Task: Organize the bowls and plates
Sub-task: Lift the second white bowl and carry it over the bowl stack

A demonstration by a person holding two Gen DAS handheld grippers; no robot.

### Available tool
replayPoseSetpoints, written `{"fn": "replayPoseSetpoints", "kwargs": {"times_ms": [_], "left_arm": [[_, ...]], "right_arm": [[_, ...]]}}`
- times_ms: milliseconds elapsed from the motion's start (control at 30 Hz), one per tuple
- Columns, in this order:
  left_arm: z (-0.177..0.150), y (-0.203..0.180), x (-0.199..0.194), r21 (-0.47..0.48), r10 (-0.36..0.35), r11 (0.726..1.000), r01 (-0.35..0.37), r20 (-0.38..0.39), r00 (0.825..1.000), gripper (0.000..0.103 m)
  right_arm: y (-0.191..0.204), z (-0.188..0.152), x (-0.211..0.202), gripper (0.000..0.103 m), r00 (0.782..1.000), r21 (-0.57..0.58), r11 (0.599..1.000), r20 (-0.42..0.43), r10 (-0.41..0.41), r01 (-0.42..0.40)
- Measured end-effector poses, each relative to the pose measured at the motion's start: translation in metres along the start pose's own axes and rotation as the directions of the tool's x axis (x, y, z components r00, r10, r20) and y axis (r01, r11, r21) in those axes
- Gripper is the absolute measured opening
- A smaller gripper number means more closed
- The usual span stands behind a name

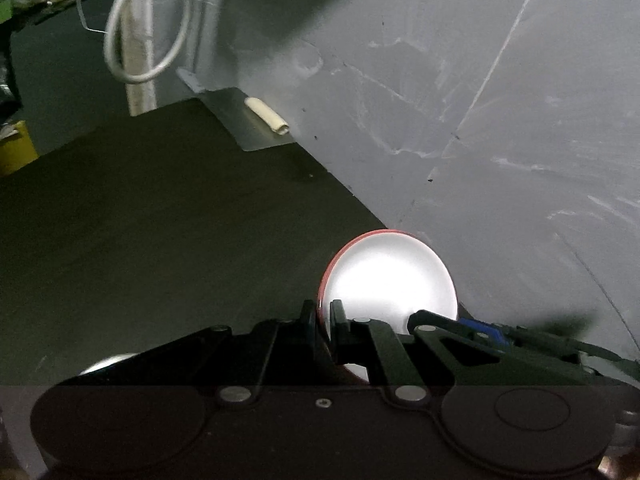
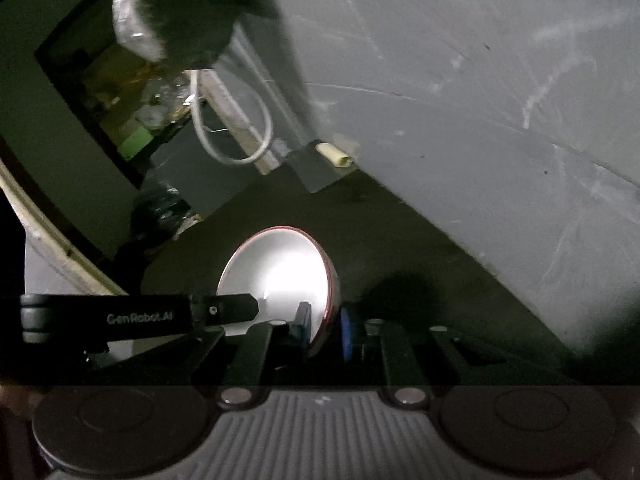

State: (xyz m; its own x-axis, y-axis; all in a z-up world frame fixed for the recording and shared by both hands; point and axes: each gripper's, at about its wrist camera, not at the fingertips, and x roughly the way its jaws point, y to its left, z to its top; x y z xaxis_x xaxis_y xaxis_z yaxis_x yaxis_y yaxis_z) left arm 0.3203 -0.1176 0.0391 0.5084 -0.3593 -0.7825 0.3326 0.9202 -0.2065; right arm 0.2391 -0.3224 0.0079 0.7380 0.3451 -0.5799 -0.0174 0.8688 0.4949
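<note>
One bowl (image 1: pixel 388 276), white inside with a red rim, hangs tilted above the dark tabletop (image 1: pixel 180 220). My left gripper (image 1: pixel 324 312) is shut on its left rim, one finger inside and one outside. From the right, the right gripper (image 1: pixel 440 320) with its blue pad reaches the opposite rim. In the right wrist view the same bowl (image 2: pixel 280 272) shows its bright inside, and my right gripper (image 2: pixel 326 316) is shut on its right rim. The left gripper (image 2: pixel 252 308) comes in from the left onto the bowl's other edge.
A scratched grey wall (image 1: pixel 480 120) runs along the right of the table. A white cable loop (image 1: pixel 148 40) and a small beige roll (image 1: pixel 268 116) lie at the far end. A yellow container (image 1: pixel 16 148) sits at the left. A pale curved edge (image 1: pixel 108 362) shows below my left gripper.
</note>
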Motion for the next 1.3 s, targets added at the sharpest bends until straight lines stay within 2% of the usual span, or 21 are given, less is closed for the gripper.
{"fn": "replayPoseSetpoints", "kwargs": {"times_ms": [333,500,733,900,1300], "left_arm": [[-0.058,0.015,-0.088,-0.053,0.022,0.998,-0.019,0.057,0.998,0.006],[-0.082,0.019,-0.117,-0.055,0.022,0.998,-0.017,0.081,0.996,0.006],[-0.115,0.024,-0.142,-0.06,0.01,0.998,-0.005,0.084,0.996,0.006],[-0.139,0.027,-0.154,-0.079,0.001,0.997,0.006,0.082,0.997,0.006],[-0.193,0.032,-0.162,-0.164,0.004,0.986,0.004,0.052,0.999,0.006]], "right_arm": [[0.06,-0.043,-0.052,0.016,0.999,-0.101,0.994,-0.004,0.038,-0.038],[0.082,-0.064,-0.075,0.016,0.999,-0.134,0.99,0.003,0.045,-0.045],[0.099,-0.095,-0.101,0.016,0.998,-0.157,0.986,-0.019,0.054,-0.057],[0.105,-0.11,-0.113,0.016,0.996,-0.172,0.983,-0.066,0.055,-0.065],[0.116,-0.139,-0.125,0.016,0.985,-0.225,0.972,-0.173,0.026,-0.065]]}}
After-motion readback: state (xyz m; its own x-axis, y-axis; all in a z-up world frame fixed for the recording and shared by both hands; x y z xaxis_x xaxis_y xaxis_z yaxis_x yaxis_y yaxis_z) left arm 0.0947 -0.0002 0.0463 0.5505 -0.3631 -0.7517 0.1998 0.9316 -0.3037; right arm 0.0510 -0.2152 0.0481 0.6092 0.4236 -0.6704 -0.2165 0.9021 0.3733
